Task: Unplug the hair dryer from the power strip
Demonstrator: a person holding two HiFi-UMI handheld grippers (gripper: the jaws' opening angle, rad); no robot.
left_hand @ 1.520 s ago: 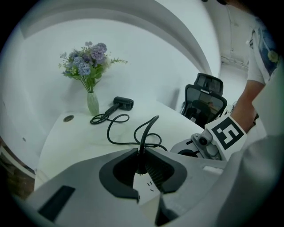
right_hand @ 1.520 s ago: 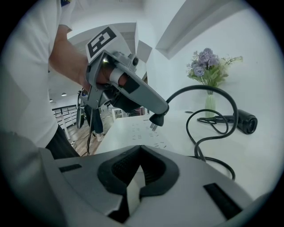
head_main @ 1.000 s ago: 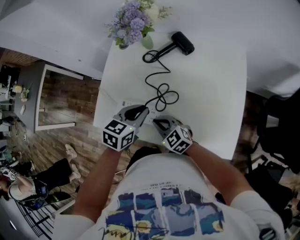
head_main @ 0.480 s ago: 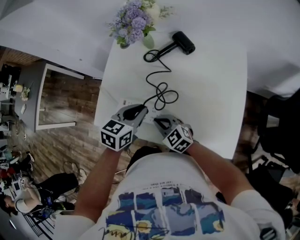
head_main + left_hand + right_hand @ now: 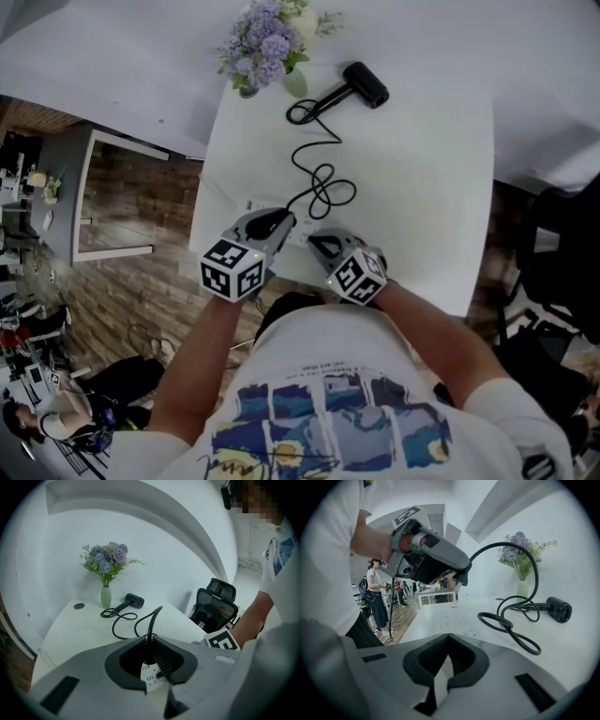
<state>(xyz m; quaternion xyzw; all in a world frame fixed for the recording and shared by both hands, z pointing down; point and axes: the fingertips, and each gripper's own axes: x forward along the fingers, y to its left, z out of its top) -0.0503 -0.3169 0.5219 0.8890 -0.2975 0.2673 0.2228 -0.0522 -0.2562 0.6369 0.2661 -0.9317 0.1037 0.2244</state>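
White T-shirt (image 5: pixel 328 361), blue painted print. Left gripper (image 5: pixel 279 223), right gripper (image 5: pixel 314 242): grey shells, black-lined jaws, black-white marker cubes (image 5: pixel 232 270).

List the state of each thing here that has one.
left tongs: shut on plug.
plug: gripped, lifted clear of power strip.
right tongs: shut, nothing between them.
hair dryer: lying on its side on table.
cord: loosely looped.
vase: upright.

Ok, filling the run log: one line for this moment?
left gripper: shut on cord | right gripper: shut, by power strip
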